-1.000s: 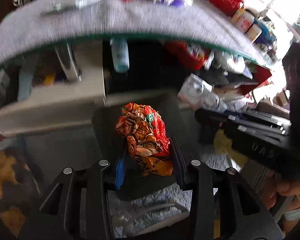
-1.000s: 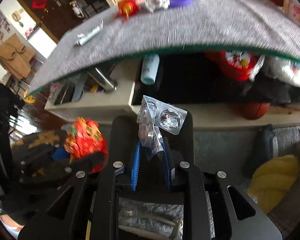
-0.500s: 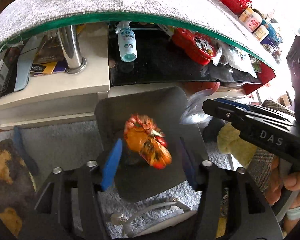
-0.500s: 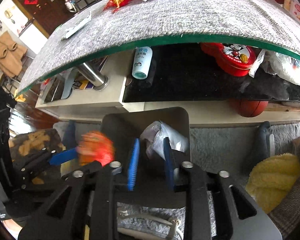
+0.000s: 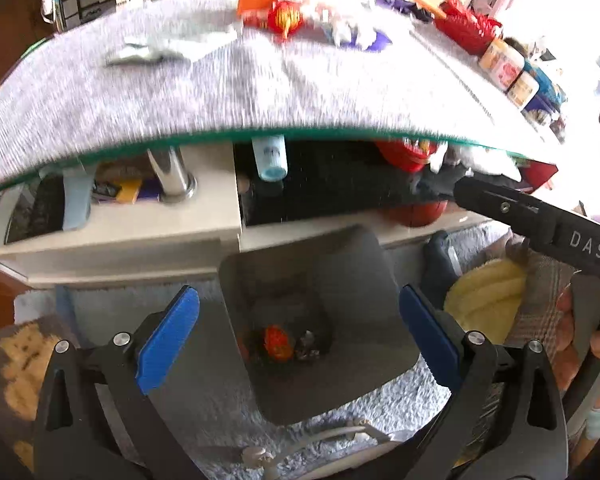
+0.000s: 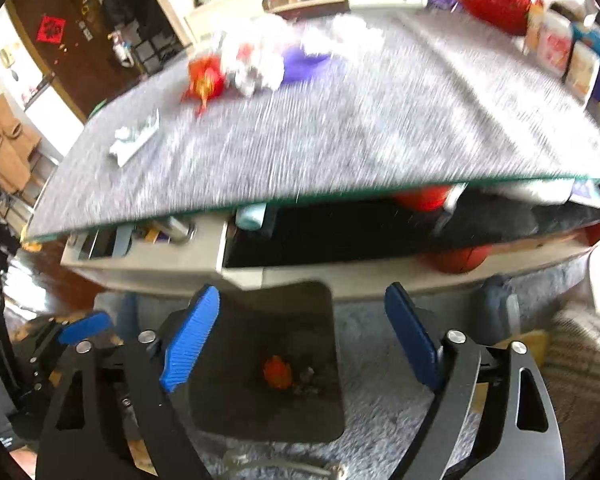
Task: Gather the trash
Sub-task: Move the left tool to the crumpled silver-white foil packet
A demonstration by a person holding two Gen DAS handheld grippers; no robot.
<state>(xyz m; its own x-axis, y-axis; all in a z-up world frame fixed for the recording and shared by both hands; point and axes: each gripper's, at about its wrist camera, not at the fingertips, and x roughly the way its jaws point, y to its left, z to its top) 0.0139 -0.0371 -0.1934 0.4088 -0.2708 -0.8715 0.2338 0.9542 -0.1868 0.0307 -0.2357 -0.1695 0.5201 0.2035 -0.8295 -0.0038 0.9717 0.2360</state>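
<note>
Grey bin (image 5: pixel 364 264) sits on shaggy rug (image 5: pixel 400 404) w/ table edge (image 5: pixel 300 130) overhanging it. Orange wrapper (image 5: pixel 277 342) & crumpled foil (image 5: pixel 308 344) lie at bin bottom (blurry). Left gripper (image 5: pixel 298 336) & right gripper (image 6: pixel 300 334) both spread wide, holding nothing.

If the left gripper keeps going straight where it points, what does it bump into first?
Probably the grey trash bin. The left gripper is open and aimed into its mouth, so it would likely reach the orange wrapper at the bottom, though depth is hard to judge.

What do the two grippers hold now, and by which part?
Nothing. The left gripper and right gripper are open and empty; the orange wrapper lies in the grey bin.
</note>
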